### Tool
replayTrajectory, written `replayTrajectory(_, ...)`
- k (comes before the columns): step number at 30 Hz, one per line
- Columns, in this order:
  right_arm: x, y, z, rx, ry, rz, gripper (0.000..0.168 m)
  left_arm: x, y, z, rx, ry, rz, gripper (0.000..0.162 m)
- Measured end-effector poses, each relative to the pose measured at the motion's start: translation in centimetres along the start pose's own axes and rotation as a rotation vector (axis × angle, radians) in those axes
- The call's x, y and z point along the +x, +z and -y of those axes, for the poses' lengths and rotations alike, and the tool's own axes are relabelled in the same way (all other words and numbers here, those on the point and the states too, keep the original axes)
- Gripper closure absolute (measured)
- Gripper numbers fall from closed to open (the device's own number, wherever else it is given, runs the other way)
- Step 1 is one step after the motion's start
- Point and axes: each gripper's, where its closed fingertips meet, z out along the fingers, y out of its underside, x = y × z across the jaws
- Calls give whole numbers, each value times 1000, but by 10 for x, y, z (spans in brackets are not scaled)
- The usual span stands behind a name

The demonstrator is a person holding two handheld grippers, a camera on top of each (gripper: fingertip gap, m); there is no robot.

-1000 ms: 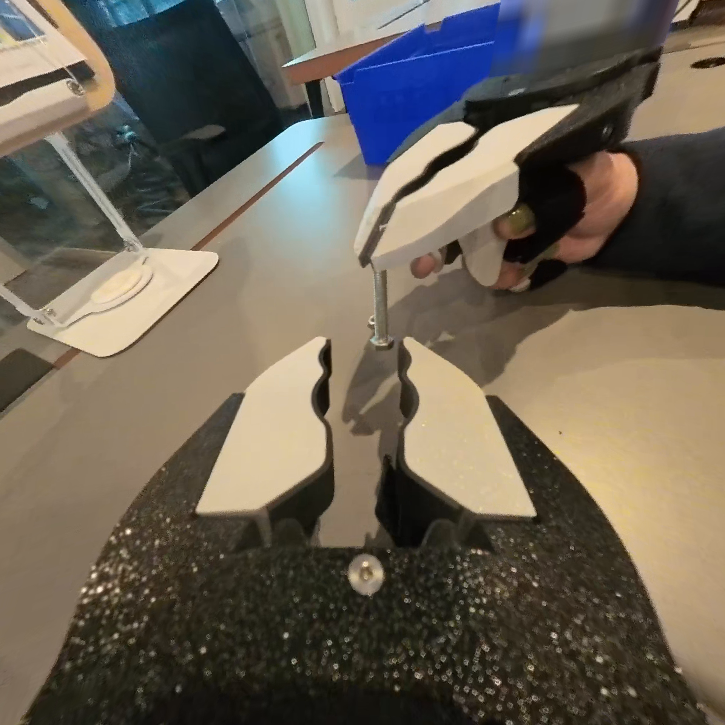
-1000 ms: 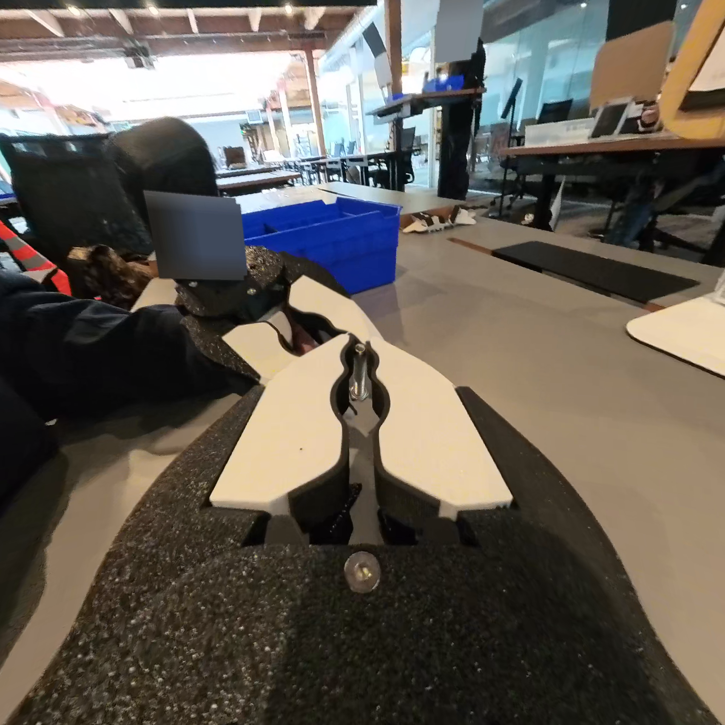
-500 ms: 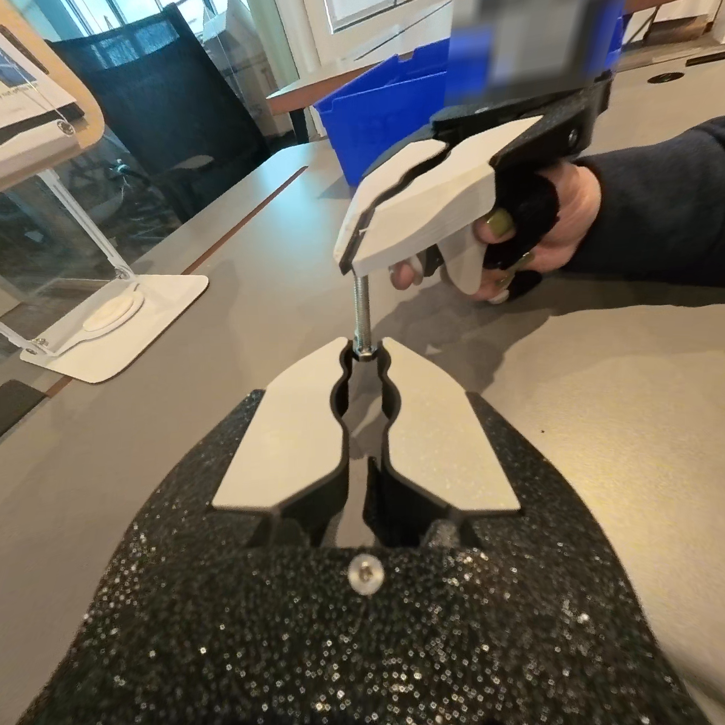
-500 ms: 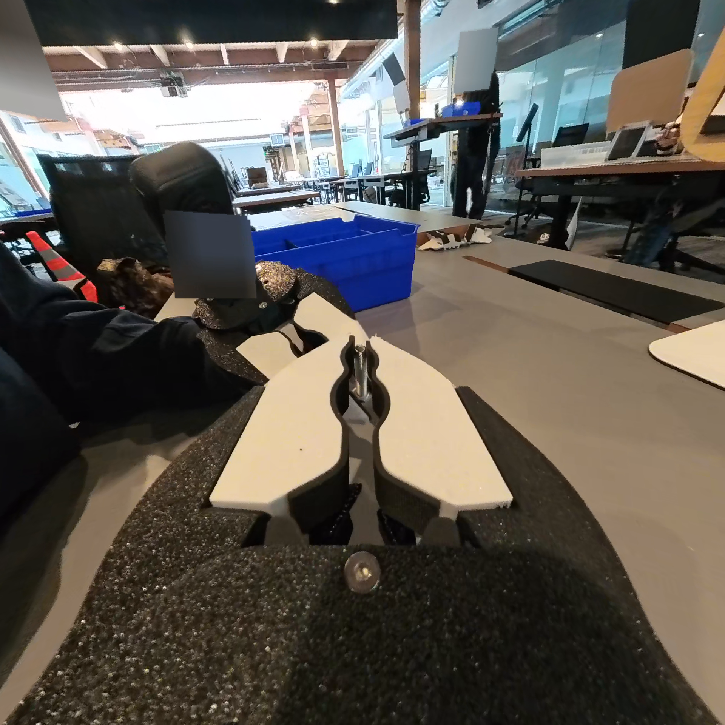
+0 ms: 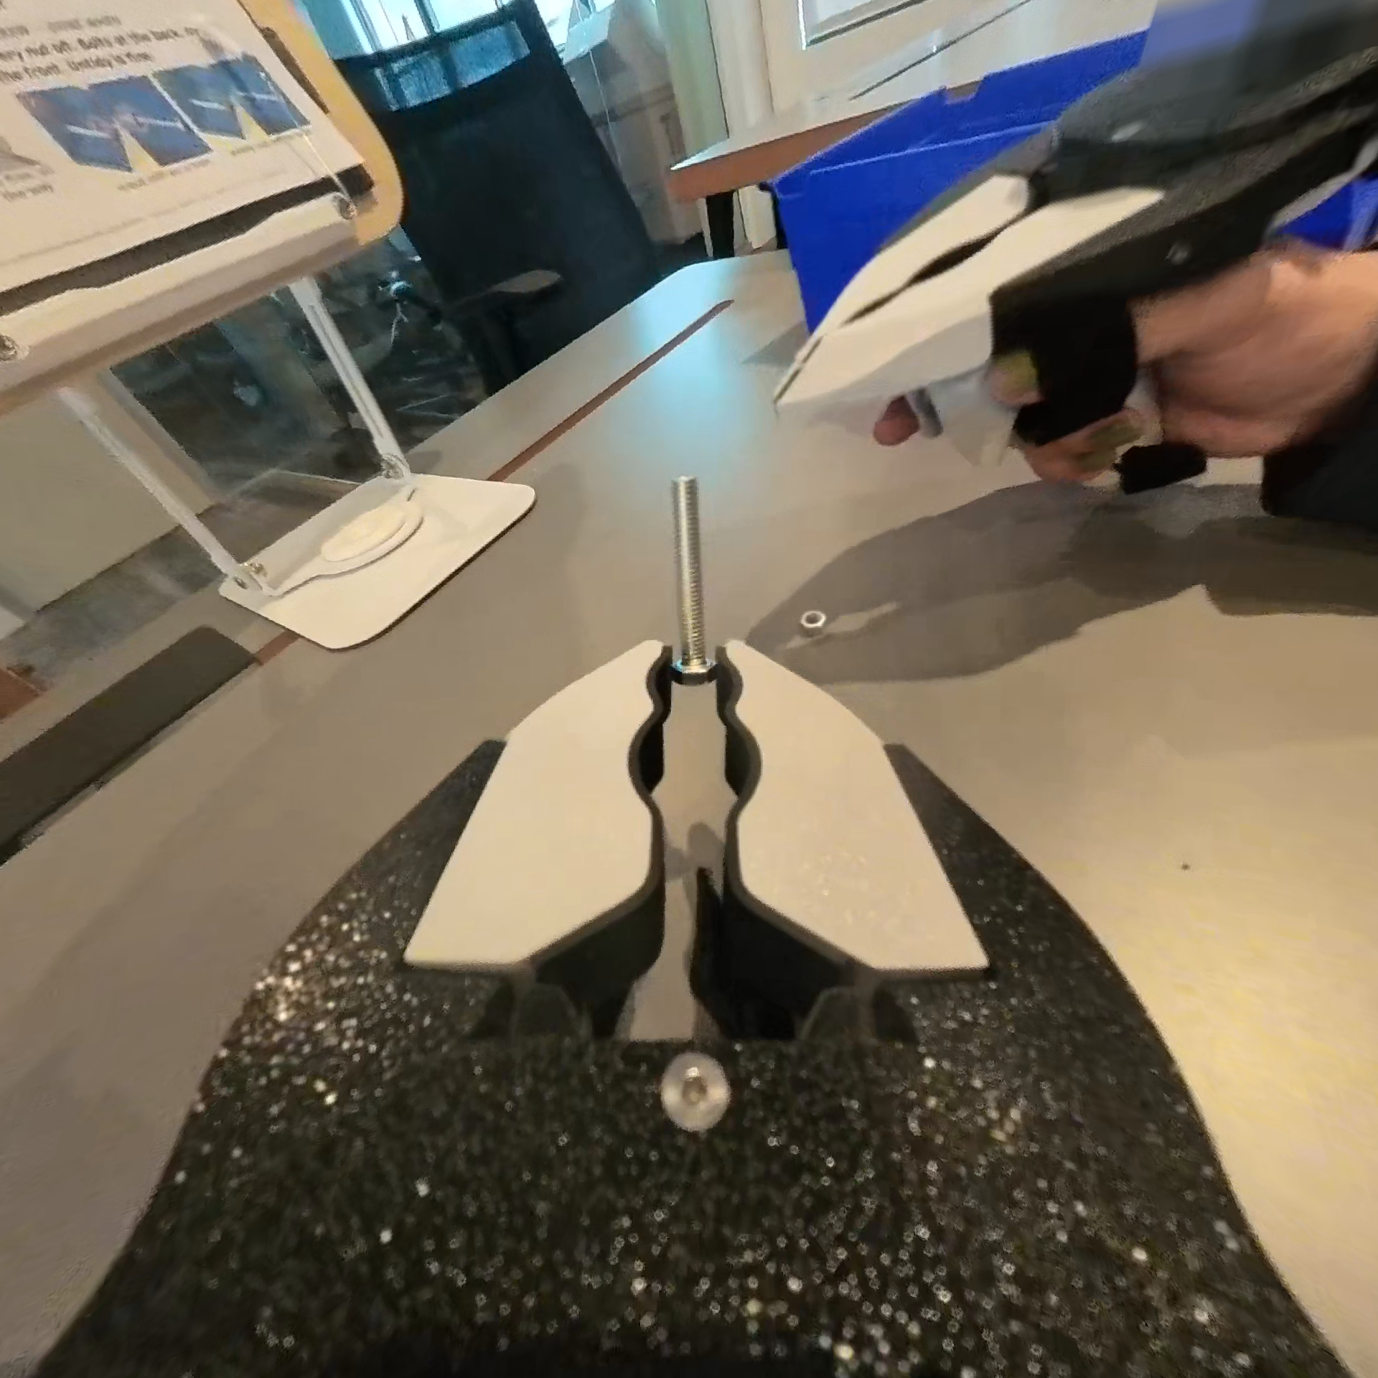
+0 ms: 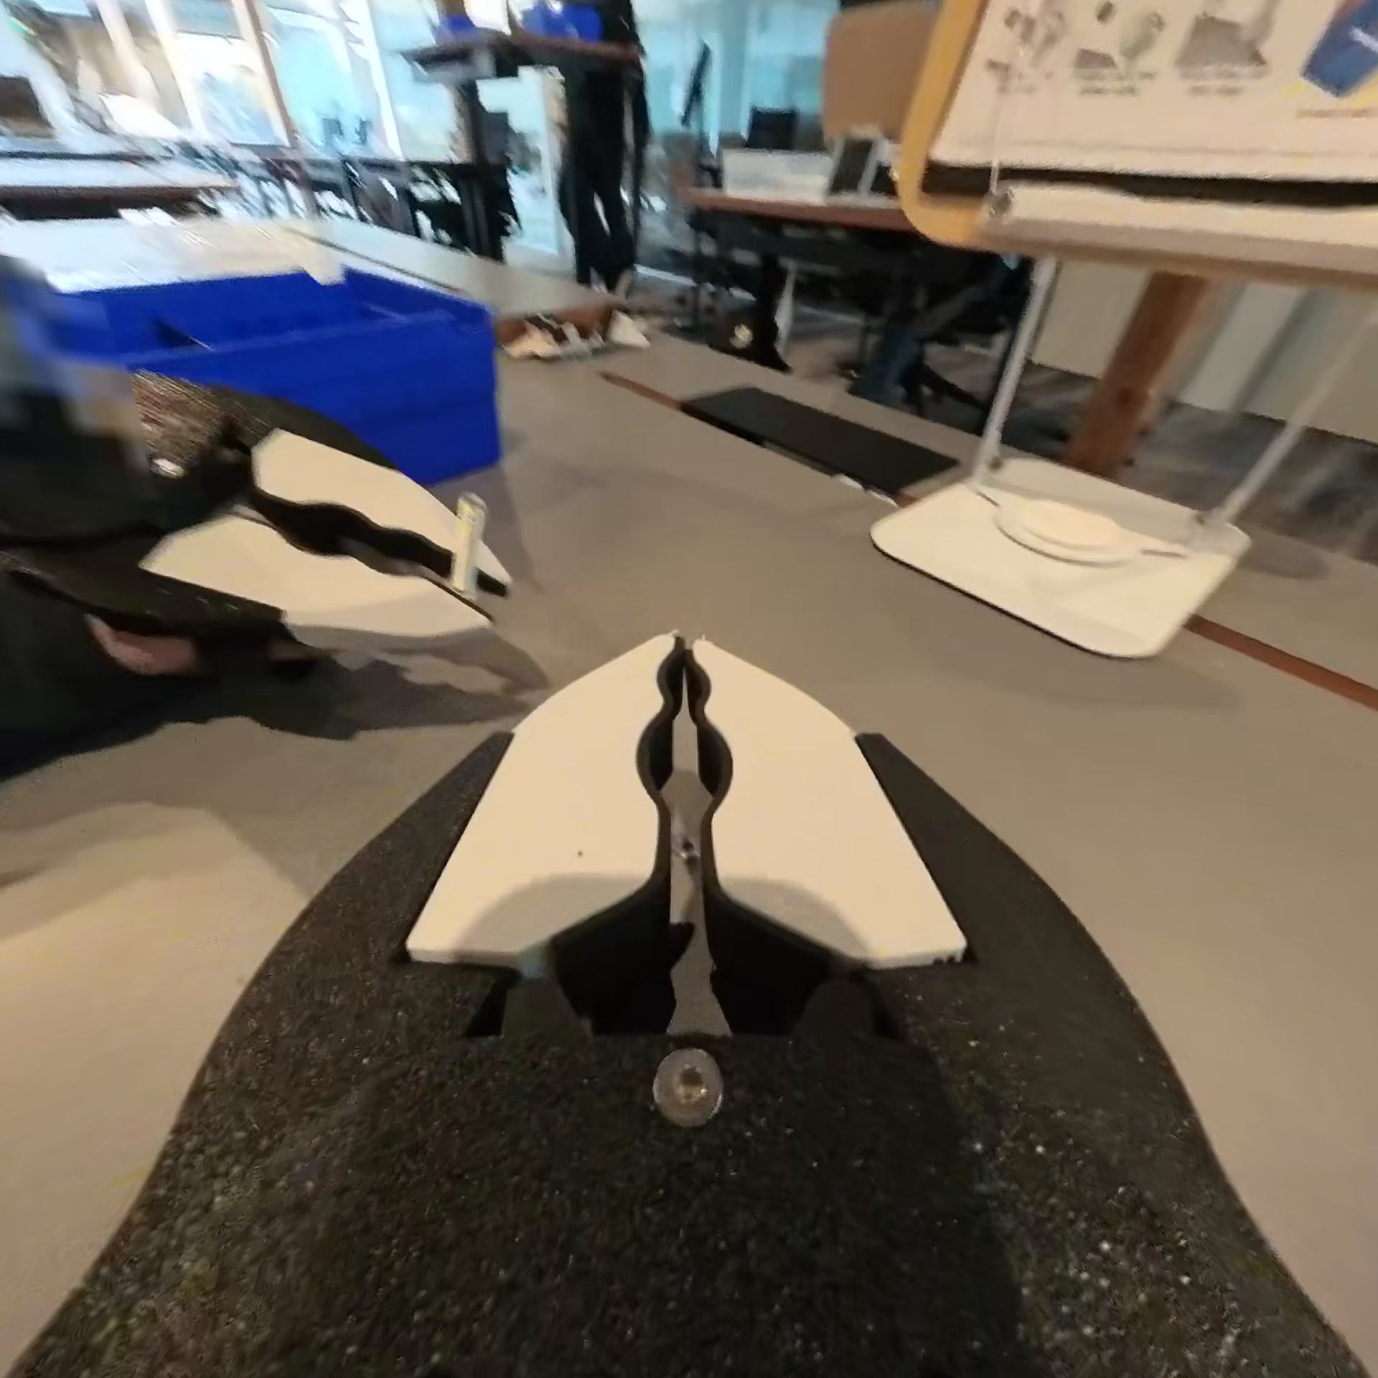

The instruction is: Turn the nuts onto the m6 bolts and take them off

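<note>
A silver bolt (image 5: 684, 567) stands upright, thread end up, with its head end pinched between the tips of my left gripper (image 5: 692, 658), which is shut on it just above the grey table (image 5: 1081, 783). A small loose nut (image 5: 810, 620) lies on the table right of the bolt. My right gripper (image 5: 784, 397) hovers up and to the right, away from the bolt. In the right wrist view my right gripper (image 6: 686, 641) is shut with its tips touching and nothing between them. The left gripper (image 6: 485, 589) and the bolt (image 6: 470, 540) show to its left.
A blue bin (image 5: 895, 194) stands at the back of the table, also in the right wrist view (image 6: 335, 373). A white stand base (image 5: 373, 552) with an instruction board sits on the left side (image 6: 1059, 567). A black mat (image 6: 820, 440) lies beyond. The gap from one gripper's tips to the other's is roughly 8 centimeters.
My left gripper has closed on the bolt's lower end. My right gripper has let go of the bolt's top, shut empty and pulled away to the right. The nut now shows on the table.
</note>
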Motion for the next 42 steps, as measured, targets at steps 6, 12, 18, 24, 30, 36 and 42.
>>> replayTrajectory(6, 6, 6, -51, -290, -22, 3, 164, -9, -3, 5, 36, 86, 111, 151)
replayTrajectory(12, 7, 4, -69, -406, -83, -24, 156, -3, -4, 9, 44, 213, 186, 151)
replayTrajectory(18, 1, 9, -81, -492, -129, -7, 148, 2, -1, 4, -4, 352, 242, 151)
replayTrajectory(24, 0, 14, -85, -527, -128, -15, 143, 2, 1, 1, -15, 321, 223, 151)
replayTrajectory(30, 0, 14, -86, -536, -136, -22, 157, 8, 2, -2, -32, 300, 170, 151)
replayTrajectory(36, 0, 16, -68, -422, -133, -48, 158, 16, 4, -7, -82, 166, 64, 151)
replayTrajectory(42, -32, 8, -6, -59, -99, 129, 158, 25, 5, -9, -96, 86, -15, 151)
